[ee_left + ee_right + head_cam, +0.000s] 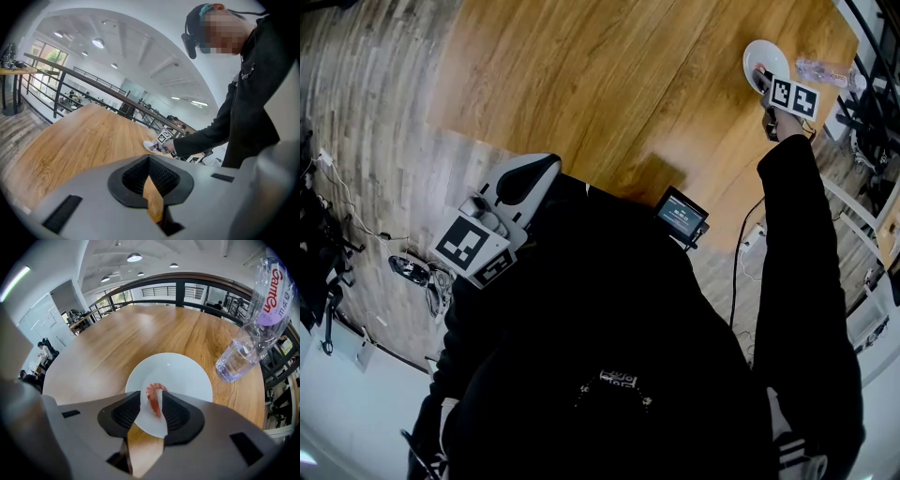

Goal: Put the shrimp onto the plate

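Note:
An orange-pink shrimp hangs between the jaws of my right gripper, just over the near half of a white plate. It lies close against the right-hand pad, with a gap to the left-hand pad, so the jaws stand open. In the head view that gripper reaches over the plate at the table's far right. My left gripper hovers at the table's near edge, far from the plate, its jaws meeting at the tips with nothing between them.
A clear plastic water bottle stands just right of the plate, near the table's edge. The wooden table stretches wide between the two grippers. A small screen device sits at my chest. Railings border the far side.

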